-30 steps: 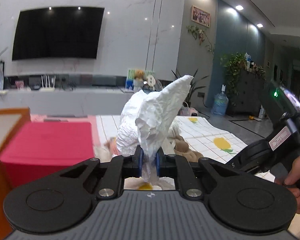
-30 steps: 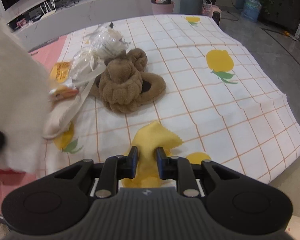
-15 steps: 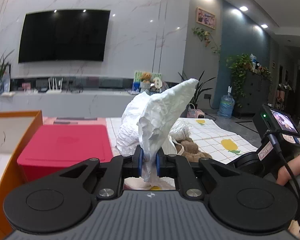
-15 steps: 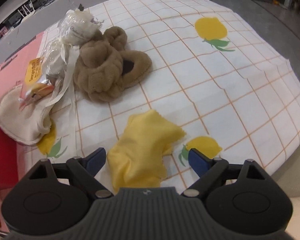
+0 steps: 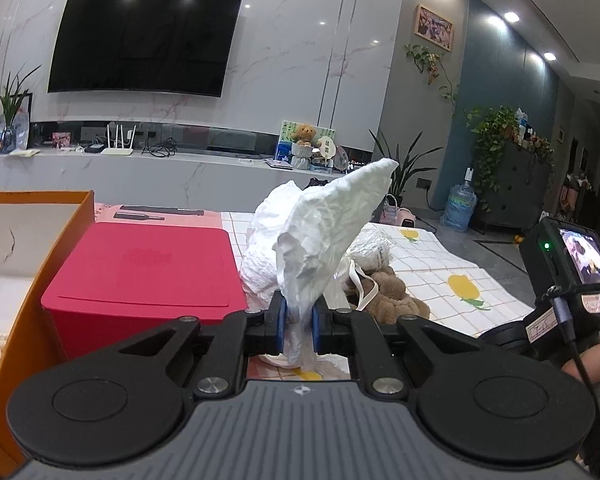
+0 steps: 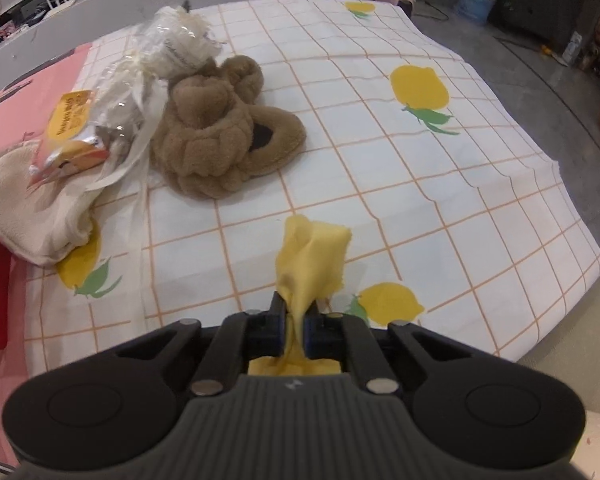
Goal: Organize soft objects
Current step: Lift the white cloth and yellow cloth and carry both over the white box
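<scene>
My left gripper (image 5: pixel 298 326) is shut on a crumpled white cloth (image 5: pixel 320 236) that stands up from its jaws above the table. My right gripper (image 6: pixel 296 324) points down at the table and is shut on a yellow cloth (image 6: pixel 312 256), which bunches up in front of the pads. A brown plush slipper (image 6: pixel 220 136) lies on the lemon-print tablecloth (image 6: pixel 380 120) beyond it. The right gripper's body (image 5: pixel 556 292) shows at the right of the left wrist view, held by a hand.
A red box (image 5: pixel 148 280) and an orange box (image 5: pixel 32 280) stand at the left. A cream cloth (image 6: pixel 32 208) and clear plastic bags (image 6: pixel 156 60) lie left of the slipper. The table's edge falls off at right and front.
The right gripper's jaws opened wide over the yellow cloth and then shut on it, pinching it up into a bunch. The left gripper kept its hold on the white cloth.
</scene>
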Demonstrator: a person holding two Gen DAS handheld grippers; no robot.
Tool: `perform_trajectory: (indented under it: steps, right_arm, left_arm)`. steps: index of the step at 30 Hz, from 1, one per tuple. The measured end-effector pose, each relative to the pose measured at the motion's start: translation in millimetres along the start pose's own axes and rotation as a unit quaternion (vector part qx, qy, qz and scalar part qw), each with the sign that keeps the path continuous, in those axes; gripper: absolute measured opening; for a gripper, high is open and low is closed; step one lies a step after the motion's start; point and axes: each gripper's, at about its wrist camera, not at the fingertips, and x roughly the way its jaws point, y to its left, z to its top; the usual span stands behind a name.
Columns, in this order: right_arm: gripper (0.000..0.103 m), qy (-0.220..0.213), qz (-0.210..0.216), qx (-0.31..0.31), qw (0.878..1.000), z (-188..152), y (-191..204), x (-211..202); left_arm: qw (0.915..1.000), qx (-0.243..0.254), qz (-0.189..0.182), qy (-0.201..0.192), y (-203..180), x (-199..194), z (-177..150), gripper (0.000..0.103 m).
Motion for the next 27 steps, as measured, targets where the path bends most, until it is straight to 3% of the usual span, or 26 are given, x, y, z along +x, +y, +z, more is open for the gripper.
perform_trajectory:
  steps: [5,8,14,18,21,25,27]
  right_arm:
    - [0.004,-0.057,0.046,0.02,0.997,1.3,4.4,-38.5]
    - [0.004,-0.089,0.096,0.018,0.991,-5.5,13.1,-71.5]
    - [0.005,-0.14,0.192,-0.063,0.969,-27.0,68.8,-143.8]
    - [0.005,-0.15,0.251,-0.127,0.948,-51.0,120.5,-178.0]
    - [0.005,-0.148,0.292,-0.184,0.927,-70.9,165.2,-194.1]
    - [0.005,-0.145,0.303,-0.232,0.913,-88.7,218.7,-202.7]
    - [0.004,-0.16,0.278,-0.234,0.918,-94.5,239.3,-199.8]
  left_arm:
    - [0.9995,0.019,0.025,0.01,-2.1,-26.0,12.9,0.013]
    - [0.9987,0.022,0.043,0.017,6.2,-53.2,22.8,0.013]
    - [0.9939,0.017,0.1,0.045,44.9,-128.1,28.7,0.013]
    - [0.9837,0.013,0.162,0.077,69.6,-175.5,9.2,0.013]
    - [0.9762,-0.028,0.194,0.093,86.2,-193.9,-9.1,0.013]
    - [0.9659,-0.055,0.225,0.116,104.7,-199.5,-16.5,0.013]
    - [0.9567,-0.077,0.25,0.128,115.2,-197.1,-12.8,0.013]
